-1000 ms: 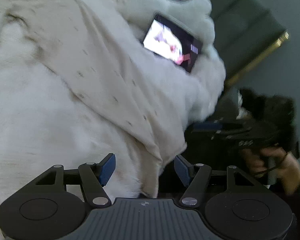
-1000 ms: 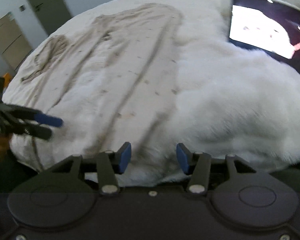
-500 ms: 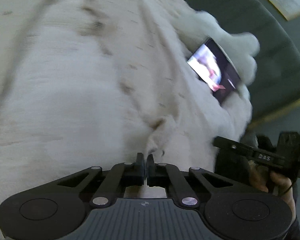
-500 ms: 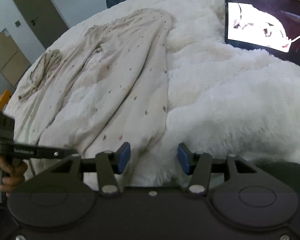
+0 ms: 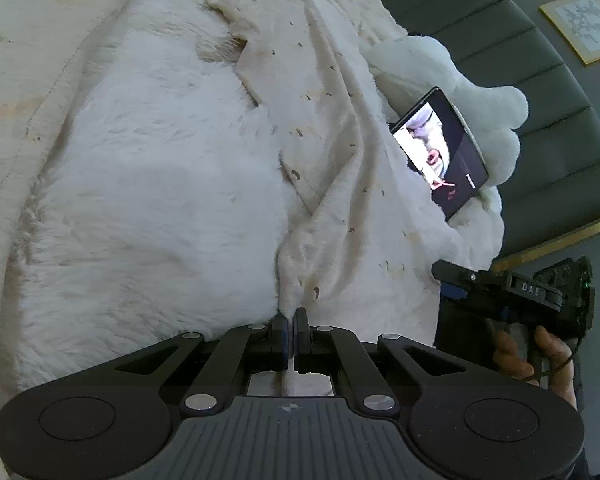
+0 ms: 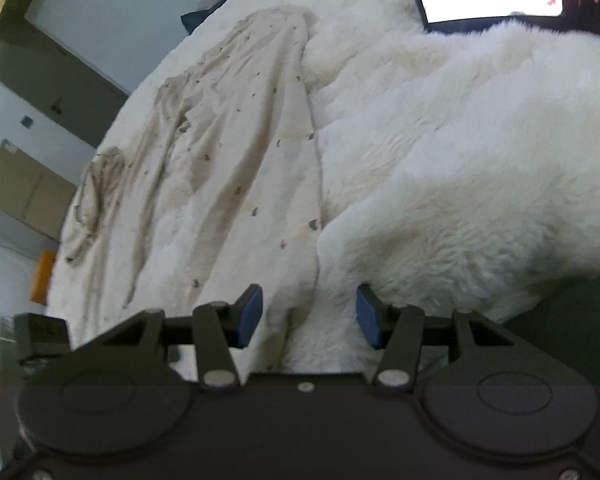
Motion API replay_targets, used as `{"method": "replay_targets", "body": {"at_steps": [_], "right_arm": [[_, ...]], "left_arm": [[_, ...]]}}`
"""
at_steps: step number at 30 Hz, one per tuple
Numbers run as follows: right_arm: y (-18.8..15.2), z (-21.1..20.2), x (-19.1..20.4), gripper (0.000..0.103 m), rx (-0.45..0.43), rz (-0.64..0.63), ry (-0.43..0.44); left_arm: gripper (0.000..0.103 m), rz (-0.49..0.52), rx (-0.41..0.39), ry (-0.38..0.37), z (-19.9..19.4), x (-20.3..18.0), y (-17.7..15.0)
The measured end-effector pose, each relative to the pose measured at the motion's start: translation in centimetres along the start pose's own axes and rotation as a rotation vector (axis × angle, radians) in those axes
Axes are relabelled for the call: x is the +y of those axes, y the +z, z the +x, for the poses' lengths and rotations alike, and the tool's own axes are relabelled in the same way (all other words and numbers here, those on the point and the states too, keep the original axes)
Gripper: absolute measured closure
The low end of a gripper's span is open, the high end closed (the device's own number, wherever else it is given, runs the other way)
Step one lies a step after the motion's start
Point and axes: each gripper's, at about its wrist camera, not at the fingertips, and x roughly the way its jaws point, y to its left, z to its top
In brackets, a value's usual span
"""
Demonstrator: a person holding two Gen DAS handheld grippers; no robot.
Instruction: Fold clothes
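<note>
Pinching the cream garment's (image 5: 340, 160) hem at bottom centre, the left gripper (image 5: 290, 322) was clamped shut. The right gripper (image 6: 308, 312) stood open astride another edge. Thin cloth could slip free if tugged unevenly.

A lit tablet (image 5: 440, 156) leans on a white pillow (image 5: 480, 100) at the bed's edge; a fluffy white blanket (image 5: 152, 200) covers the bed; a framed picture (image 5: 580, 24) hangs on the wall.

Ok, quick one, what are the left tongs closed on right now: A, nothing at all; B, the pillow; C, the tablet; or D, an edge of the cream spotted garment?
D: in the left wrist view the left tongs are pinched shut on a bunched edge of the garment, while the tablet lies well off against the pillow.
</note>
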Motion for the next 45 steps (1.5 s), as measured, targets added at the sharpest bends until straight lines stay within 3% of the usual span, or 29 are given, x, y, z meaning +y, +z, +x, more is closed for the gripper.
{"method": "replay_targets", "body": {"at_steps": [5, 7, 11, 13, 15, 17, 19, 24, 27, 29, 35, 41, 43, 45], "right_arm": [[0.8, -1.7, 1.3, 0.057, -0.135, -0.077, 0.032], [1.7, -0.9, 1.4, 0.056, -0.107, -0.090, 0.026], [4.4, 3.8, 0.1, 0.056, 0.074, -0.052, -0.047], [5.3, 4.9, -0.3, 0.055, 0.111, -0.027, 0.034], [6.3, 6.2, -1.5, 0.057, 0.184, 0.042, 0.233], [6.8, 7.7, -2.9, 0.078, 0.273, 0.127, 0.398], [7.2, 8.7, -3.4, 0.085, 0.351, 0.132, 0.490], [7.4, 8.3, -1.0, 0.088, 0.544, -0.108, 0.556], [7.0, 6.7, -0.7, 0.090, 0.598, -0.181, 0.578], [6.5, 5.6, -0.8, 0.099, 0.618, -0.213, 0.567], [5.9, 2.7, -1.1, 0.101, 0.592, -0.266, 0.445], [7.5, -3.4, -0.9, 0.101, 0.481, -0.330, 0.373], [7.7, -4.0, -1.4, 0.101, 0.478, -0.349, 0.300], [7.9, -3.9, -3.0, 0.101, 0.488, -0.331, 0.133]], "left_arm": [[0.102, 0.014, -0.011, 0.002, -0.4, -0.1, 0.0], [0.102, 0.021, -0.013, 0.006, -0.4, -0.1, 0.0], [0.102, 0.035, -0.016, 0.014, -0.3, -0.2, -0.1], [0.102, 0.047, -0.018, 0.018, -0.3, -0.5, -0.1], [0.102, 0.049, -0.021, 0.018, -0.4, -0.5, -0.1], [0.102, 0.048, -0.022, 0.018, -0.4, -0.4, 0.0], [0.102, 0.049, -0.022, 0.019, -0.5, -0.3, 0.0], [0.102, 0.067, -0.015, 0.021, -0.7, -0.3, 0.1], [0.102, 0.073, -0.012, 0.020, -0.7, -0.3, 0.1], [0.102, 0.072, -0.010, 0.019, -0.7, -0.3, 0.1], [0.103, 0.061, 0.031, -0.026, 0.2, -0.9, -0.4], [0.103, 0.015, 0.075, -0.244, 1.4, -5.5, -2.2], [0.103, 0.079, 0.105, -0.213, 3.1, -7.3, -3.4], [0.103, 0.099, 0.129, -0.140, 5.1, -7.8, -4.2]]}}
